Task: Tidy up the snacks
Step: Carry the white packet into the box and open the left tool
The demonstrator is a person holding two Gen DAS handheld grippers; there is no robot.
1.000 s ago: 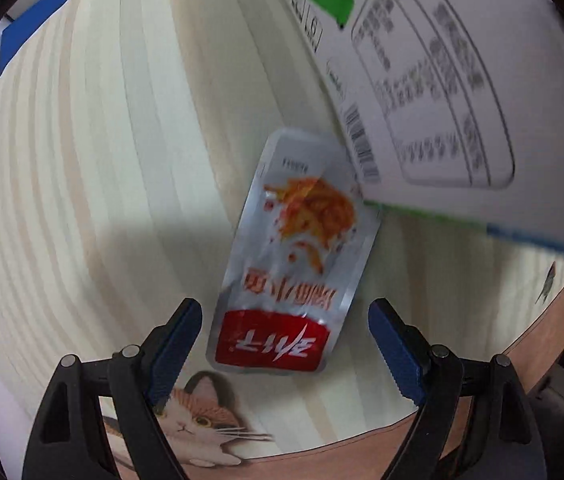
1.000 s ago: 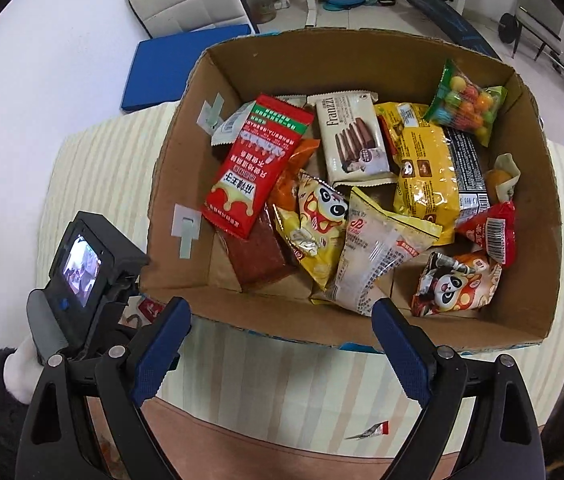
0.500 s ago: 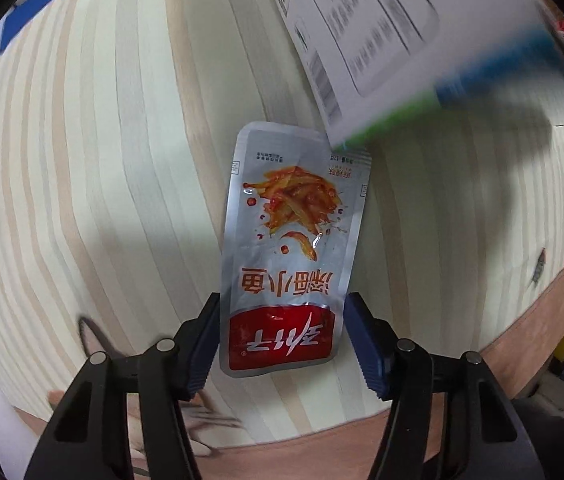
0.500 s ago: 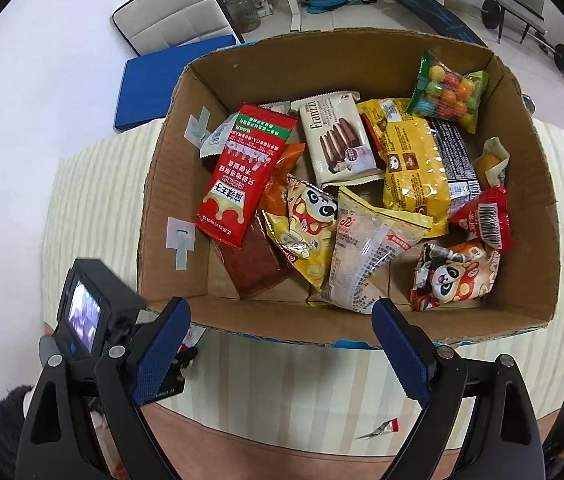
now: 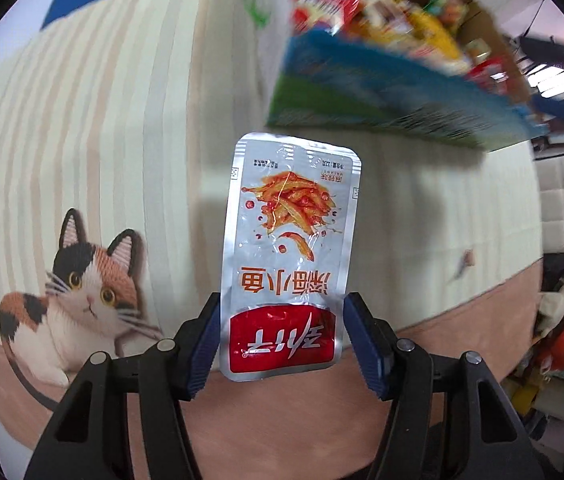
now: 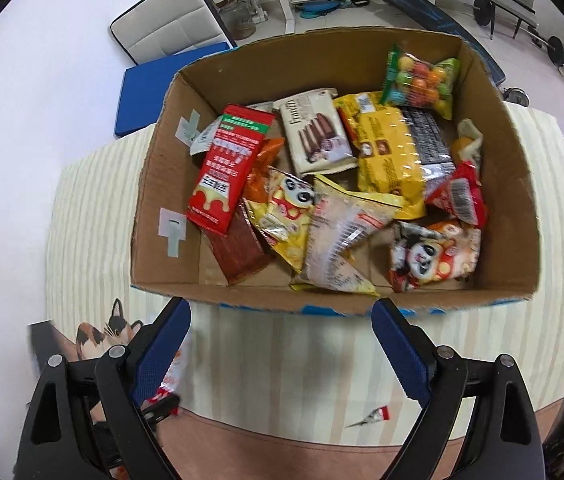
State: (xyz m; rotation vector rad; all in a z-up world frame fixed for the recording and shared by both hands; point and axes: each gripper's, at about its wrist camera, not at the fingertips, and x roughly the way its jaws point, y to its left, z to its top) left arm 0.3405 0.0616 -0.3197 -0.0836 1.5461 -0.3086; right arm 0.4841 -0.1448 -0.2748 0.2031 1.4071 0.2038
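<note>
Glossy foil fish pouch (image 5: pixel 287 256) now lifted, left gripper (image 5: pixel 282 340) jaws clamping it; right gripper (image 6: pixel 282 352) jaws spread.

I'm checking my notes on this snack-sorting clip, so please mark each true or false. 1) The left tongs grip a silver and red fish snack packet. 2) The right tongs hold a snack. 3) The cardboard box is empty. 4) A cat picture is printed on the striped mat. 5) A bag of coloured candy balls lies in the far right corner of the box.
1) True: the left tongs are closed on the fish snack packet.
2) False: the right tongs are open and hold nothing.
3) False: the cardboard box holds many snacks.
4) True: the cat picture is on the striped mat.
5) True: the candy bag lies there.
</note>
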